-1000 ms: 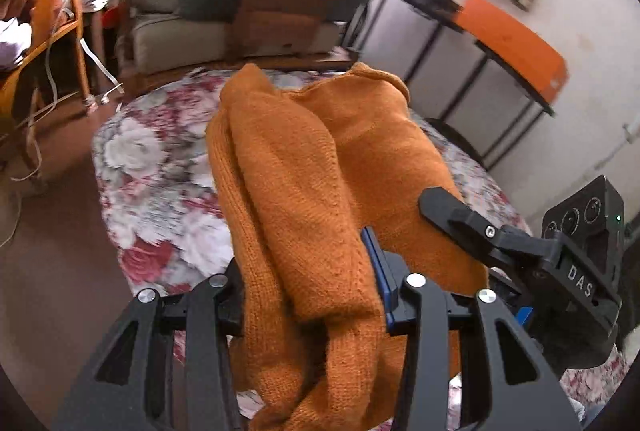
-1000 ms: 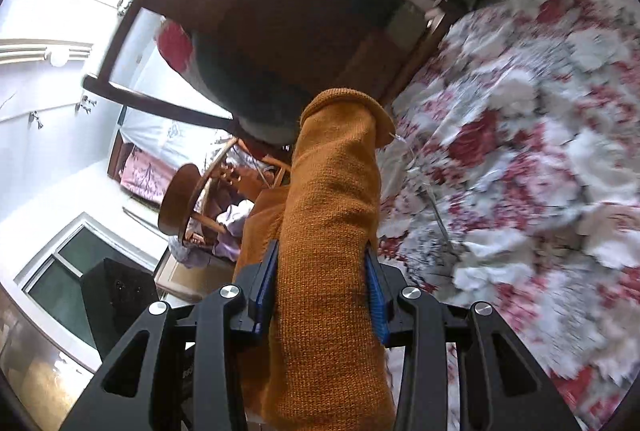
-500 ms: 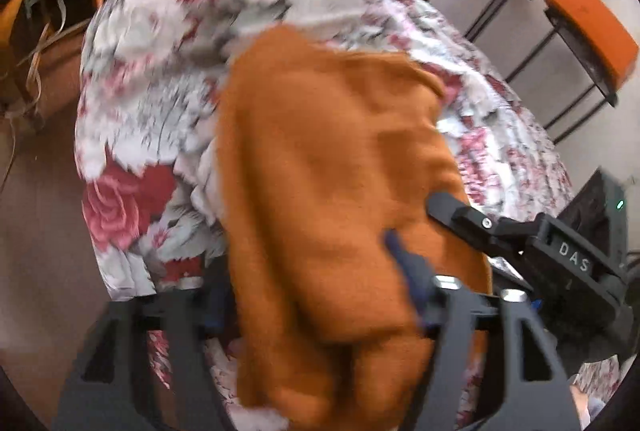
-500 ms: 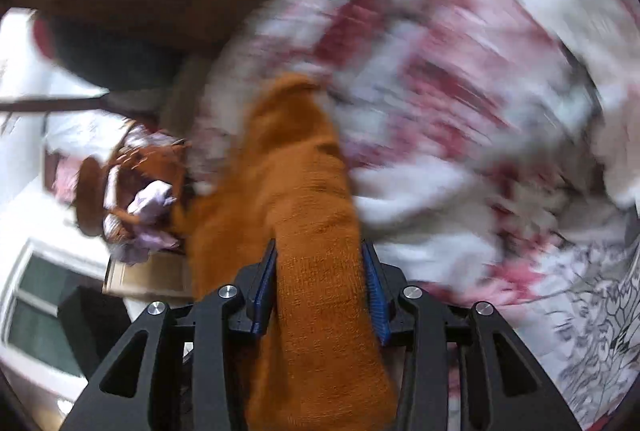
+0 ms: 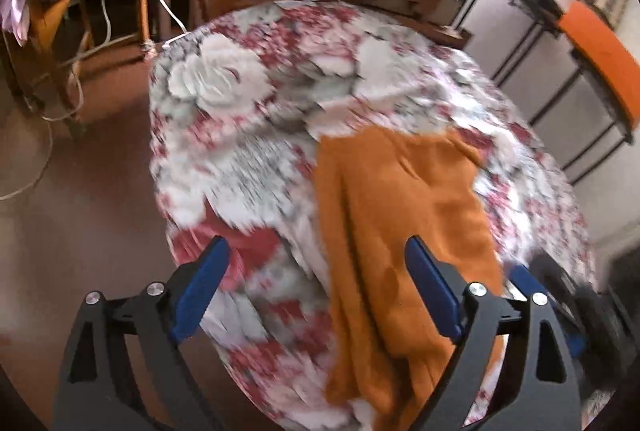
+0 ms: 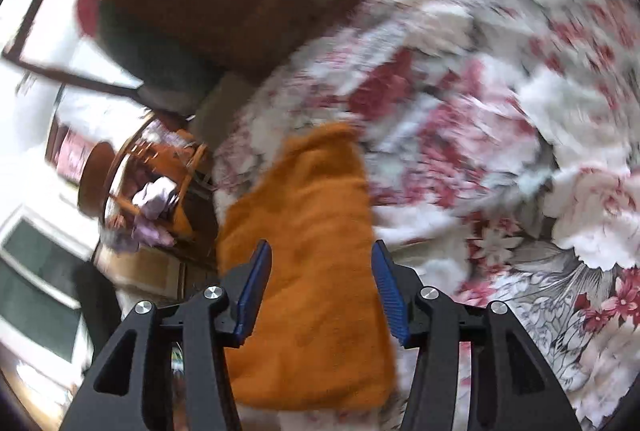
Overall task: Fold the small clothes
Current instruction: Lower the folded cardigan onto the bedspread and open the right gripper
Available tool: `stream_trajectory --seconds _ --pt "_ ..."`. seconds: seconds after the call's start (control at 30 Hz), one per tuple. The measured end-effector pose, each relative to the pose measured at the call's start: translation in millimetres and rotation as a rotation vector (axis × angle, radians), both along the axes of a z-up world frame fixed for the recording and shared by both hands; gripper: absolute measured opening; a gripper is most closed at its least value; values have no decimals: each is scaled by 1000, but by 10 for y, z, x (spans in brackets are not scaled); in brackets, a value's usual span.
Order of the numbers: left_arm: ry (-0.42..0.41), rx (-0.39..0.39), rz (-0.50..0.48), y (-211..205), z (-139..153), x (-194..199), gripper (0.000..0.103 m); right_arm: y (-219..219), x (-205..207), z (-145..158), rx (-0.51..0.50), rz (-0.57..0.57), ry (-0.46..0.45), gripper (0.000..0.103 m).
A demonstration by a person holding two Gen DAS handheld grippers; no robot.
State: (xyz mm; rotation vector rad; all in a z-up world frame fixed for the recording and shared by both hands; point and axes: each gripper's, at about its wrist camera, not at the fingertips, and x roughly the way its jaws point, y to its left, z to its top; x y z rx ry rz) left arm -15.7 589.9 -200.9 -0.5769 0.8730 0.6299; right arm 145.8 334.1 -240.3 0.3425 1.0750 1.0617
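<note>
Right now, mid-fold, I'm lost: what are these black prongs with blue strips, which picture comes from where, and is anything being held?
There is no robot arm here. A person carries a two-finger gripper in each hand, and a fisheye camera on each looks out along its fingers.

The left wrist view shows the left gripper, jaws wide apart and opening. The right wrist view shows the right gripper, jaws also opening. The blue strips are the grip pads.

An orange knitted garment lies on a floral cloth covering the surface. It lies between both pairs of pads, but neither seems to press on it, so nothing is held. Both pictures are motion-blurred.
</note>
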Motion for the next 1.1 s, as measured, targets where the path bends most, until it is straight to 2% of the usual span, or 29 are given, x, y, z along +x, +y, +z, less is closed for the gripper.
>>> stream_trajectory --seconds 0.1,0.17,0.2,0.27,0.4,0.53,0.63,0.73,0.8,0.87,0.9,1.0,1.1 --pt "87 19 30 183 -176 168 90 198 -332 144 -60 156 -107 53" --pt "111 13 50 265 -324 200 98 373 -542 127 -160 266 -184 52" --pt "115 14 57 285 -384 210 99 460 -644 -13 -261 324 -207 51" --pt "105 1 53 305 -493 234 99 501 -689 -233 -331 366 -207 49" --pt "119 55 52 238 -505 248 99 536 -613 -225 -306 332 -180 50" --pt "89 112 28 83 -212 128 97 382 -579 -8 -224 318 -171 50" --pt "34 143 -20 -153 -20 -88 98 266 -488 174 -154 243 -196 53" --pt "45 135 -54 -347 -69 -162 98 186 -287 87 -186 144 -180 56" --pt "101 146 -56 -426 -256 -141 99 277 -199 -134 -264 134 -160 58" --pt "106 126 -33 -418 -398 -154 99 381 -189 -286 -339 147 -184 59" --pt "109 124 -21 -417 -424 -169 99 412 -190 -350 -359 153 -181 66" --pt "134 150 -6 -462 -383 -177 99 370 -131 -391 -311 128 -97 69" --pt "146 182 -6 -549 -242 -233 98 259 -182 -231 -300 104 -109 72"
